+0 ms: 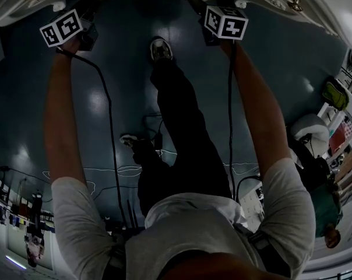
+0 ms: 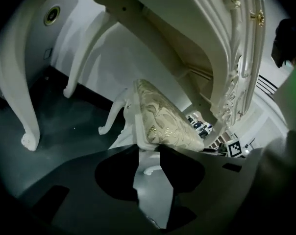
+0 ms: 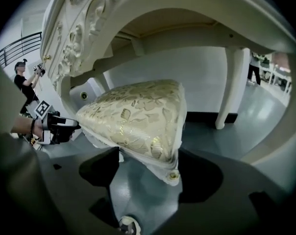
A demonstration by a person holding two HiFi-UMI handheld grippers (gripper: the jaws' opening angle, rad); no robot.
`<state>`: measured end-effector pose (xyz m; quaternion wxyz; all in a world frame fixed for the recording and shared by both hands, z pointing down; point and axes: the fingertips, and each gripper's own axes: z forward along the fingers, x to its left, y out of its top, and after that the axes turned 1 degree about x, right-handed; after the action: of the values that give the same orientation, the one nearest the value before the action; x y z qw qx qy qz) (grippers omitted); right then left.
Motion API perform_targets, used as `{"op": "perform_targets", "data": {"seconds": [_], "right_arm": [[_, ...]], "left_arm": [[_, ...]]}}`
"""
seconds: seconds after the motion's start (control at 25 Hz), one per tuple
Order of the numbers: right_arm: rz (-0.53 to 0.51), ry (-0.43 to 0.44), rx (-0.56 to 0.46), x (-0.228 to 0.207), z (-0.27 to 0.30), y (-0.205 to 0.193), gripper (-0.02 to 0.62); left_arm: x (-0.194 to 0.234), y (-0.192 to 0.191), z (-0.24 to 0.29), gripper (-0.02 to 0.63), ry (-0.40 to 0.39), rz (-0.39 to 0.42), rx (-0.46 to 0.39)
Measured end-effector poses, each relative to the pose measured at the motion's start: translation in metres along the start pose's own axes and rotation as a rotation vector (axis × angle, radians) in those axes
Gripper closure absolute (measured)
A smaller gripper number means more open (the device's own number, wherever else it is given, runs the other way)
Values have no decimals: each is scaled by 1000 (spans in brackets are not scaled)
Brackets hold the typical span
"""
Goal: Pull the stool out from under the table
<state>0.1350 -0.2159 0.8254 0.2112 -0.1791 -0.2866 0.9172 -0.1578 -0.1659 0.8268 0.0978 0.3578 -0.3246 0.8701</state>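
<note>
One stool (image 3: 138,116), gold-patterned cushion, white frame: under the white table (image 3: 138,4). Left gripper (image 2: 149,151): jaws pinching the seat's edge. Right gripper (image 3: 150,153): jaws clamped on a seat corner.

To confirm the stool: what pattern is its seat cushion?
Seat cushion: cream with gold leaf pattern; best in right gripper view.

I see the stool (image 3: 138,116) tucked beneath the table (image 3: 153,4). It has a white carved frame, curved legs and a cream cushion with a gold floral pattern. The table is ornate white with carved scrollwork and curved legs.
</note>
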Motion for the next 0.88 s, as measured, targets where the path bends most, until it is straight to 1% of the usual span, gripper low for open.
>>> {"op": "perform_targets", "data": {"seconds": [0.12, 0.24, 0.28, 0.32, 0.36, 0.4, 0.44, 0.48, 0.52, 0.56, 0.6, 0.64, 0.68, 0.72, 0.8, 0.88], "right_arm": [[23, 2, -1, -3, -1, 1, 215], [53, 17, 3, -3, -3, 2, 216], [59, 22, 5, -3, -3, 2, 216], [66, 29, 10, -2, -3, 1, 216], [70, 43, 20, 0, -4, -1, 216], [67, 68, 36, 6, -5, -3, 218], [44, 95, 57, 16, -6, -7, 221], [-8, 113, 80, 28, -6, -11, 237], [-82, 110, 104, 39, -5, -15, 268], [-155, 90, 126, 48, -5, -20, 287], [-208, 67, 135, 55, -5, -25, 319], [-235, 54, 130, 59, -4, -28, 366], [-236, 56, 118, 61, -2, -30, 362], [-217, 73, 109, 60, 0, -30, 362], [-155, 117, 107, 58, 0, -31, 367], [-91, 147, 95, 56, -1, -30, 365]], "left_arm": [[-2, 0, 2, 472, 45, 63, -1], [1, -1, 2, 472, 105, 97, -8], [-3, -3, 1, 471, 102, 125, -3], [-17, -8, 2, 471, 56, 187, 17], [-46, -19, 4, 499, -44, 287, 56], [-87, -32, 10, 606, -177, 407, 104], [-131, -45, 20, 606, -305, 511, 147], [-173, -57, 34, 606, -399, 579, 176], [-207, -69, 51, 606, -454, 617, 197], [-231, -81, 63, 606, -482, 644, 217], [-243, -92, 69, 607, -492, 664, 234], [-243, -102, 69, 606, -484, 668, 245], [-232, -106, 64, 606, -462, 648, 251], [-214, -105, 56, 606, -427, 611, 245], [-165, -91, 32, 606, -312, 519, 202], [-103, -65, -1, 606, -145, 445, 135]]}}
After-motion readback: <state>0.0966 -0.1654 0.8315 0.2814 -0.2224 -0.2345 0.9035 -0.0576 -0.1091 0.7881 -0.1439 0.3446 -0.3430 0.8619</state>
